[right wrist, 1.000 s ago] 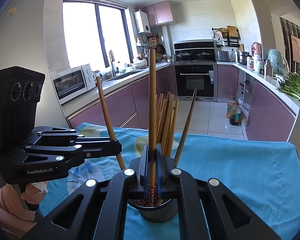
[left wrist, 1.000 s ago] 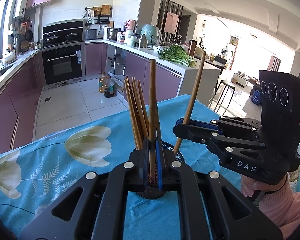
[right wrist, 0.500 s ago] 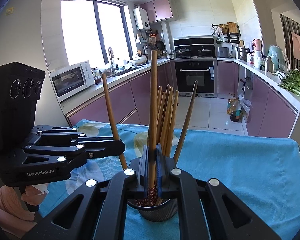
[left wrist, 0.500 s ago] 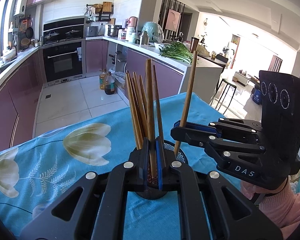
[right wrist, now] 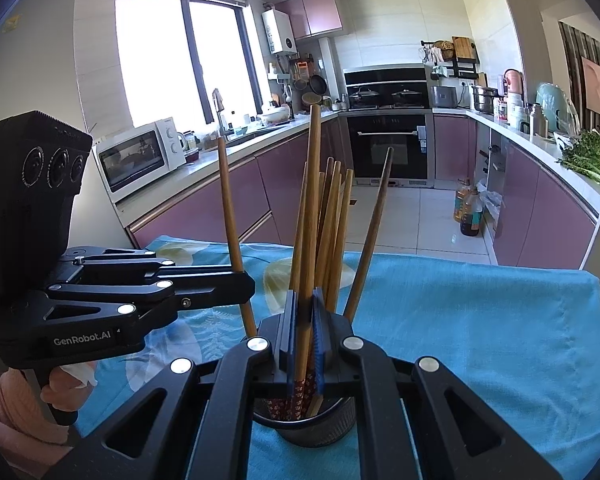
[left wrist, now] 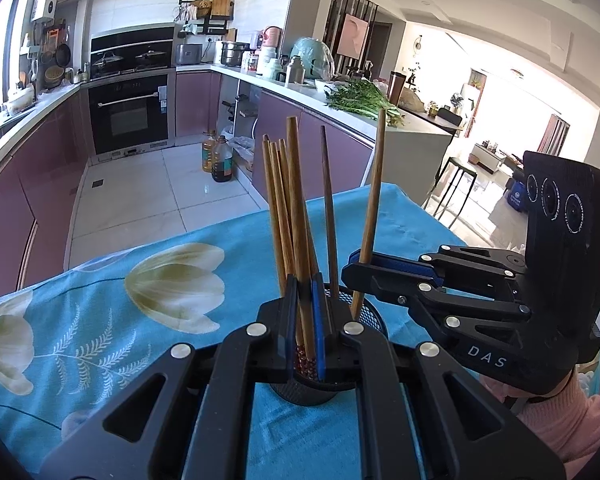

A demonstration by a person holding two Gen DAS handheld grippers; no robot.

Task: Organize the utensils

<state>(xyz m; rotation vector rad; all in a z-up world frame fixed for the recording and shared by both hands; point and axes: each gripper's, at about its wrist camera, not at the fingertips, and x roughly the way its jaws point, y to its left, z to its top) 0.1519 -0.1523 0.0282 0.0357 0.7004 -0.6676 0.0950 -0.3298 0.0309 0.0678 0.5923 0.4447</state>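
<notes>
A black mesh holder [left wrist: 364, 312] [right wrist: 332, 424] stands on the blue tablecloth with several wooden chopsticks [left wrist: 280, 208] [right wrist: 332, 220] upright in it. My left gripper [left wrist: 305, 300] is shut on one chopstick [left wrist: 296, 184] whose lower end is inside the holder. In the right wrist view that same gripper [right wrist: 244, 288] holds its chopstick [right wrist: 230, 216]. My right gripper [right wrist: 306, 312] is shut on another chopstick [right wrist: 312, 184], also dipped into the holder. In the left wrist view it [left wrist: 358, 266] grips that chopstick [left wrist: 374, 188].
The table has a blue floral cloth [left wrist: 120, 320] [right wrist: 480, 320]. Its far edge drops to the tiled kitchen floor [left wrist: 140, 200]. Purple cabinets, an oven [right wrist: 386, 148] and a microwave [right wrist: 140, 156] stand beyond. Oil bottles [left wrist: 216, 156] sit on the floor.
Both held chopsticks have moved lower into the holder, and the two grippers have come down with them.
</notes>
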